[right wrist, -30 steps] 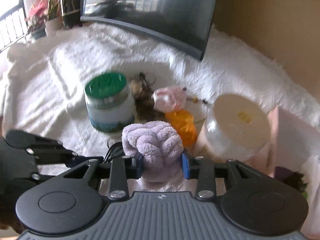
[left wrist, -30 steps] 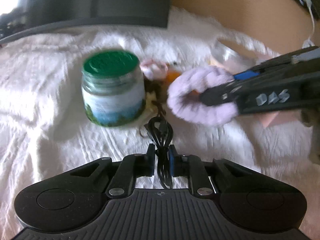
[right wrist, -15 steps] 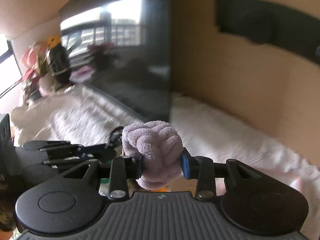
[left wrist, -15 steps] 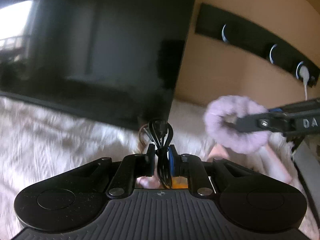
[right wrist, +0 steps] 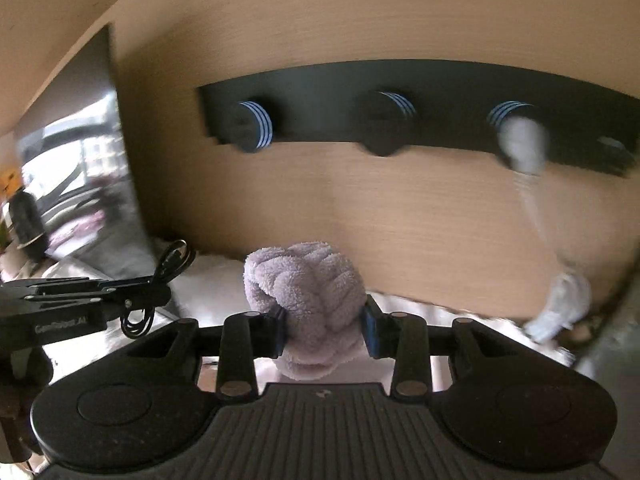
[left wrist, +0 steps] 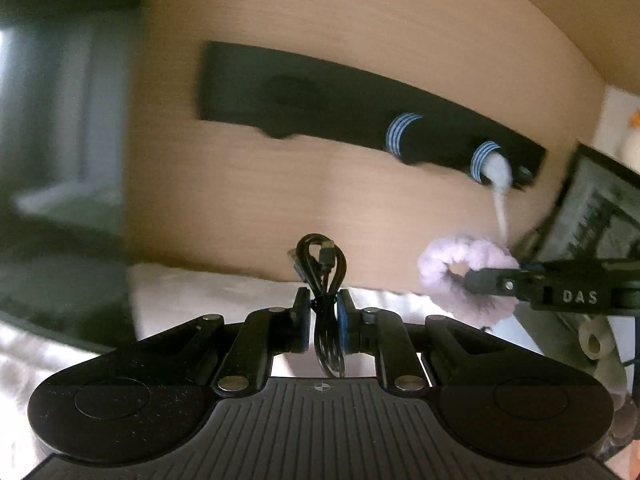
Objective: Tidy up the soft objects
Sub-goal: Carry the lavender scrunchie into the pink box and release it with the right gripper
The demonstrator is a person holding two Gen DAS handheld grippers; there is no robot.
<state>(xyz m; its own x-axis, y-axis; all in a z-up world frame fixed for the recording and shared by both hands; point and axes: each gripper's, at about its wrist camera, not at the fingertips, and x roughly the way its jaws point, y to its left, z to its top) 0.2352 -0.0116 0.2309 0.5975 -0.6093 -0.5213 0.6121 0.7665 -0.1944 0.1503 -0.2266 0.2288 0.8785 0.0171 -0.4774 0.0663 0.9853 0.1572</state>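
Two loads have come up off the white fluffy cover [right wrist: 208, 280] since a second ago: both cameras, which then looked down at it, now face the black wall-mounted peg rail [right wrist: 440, 92] at twelve o'clock, so hanging looks imminent. Left gripper [left wrist: 323, 320] is clenched on a coiled black cable [left wrist: 322, 264]. Right gripper [right wrist: 322, 330] grasps a lilac knotted terry scrunchie [right wrist: 308, 292], plush and squashed between the pads.

Both tools [left wrist: 323, 320] [right wrist: 323, 330] now toward hook rack [right wrist: 440, 100]
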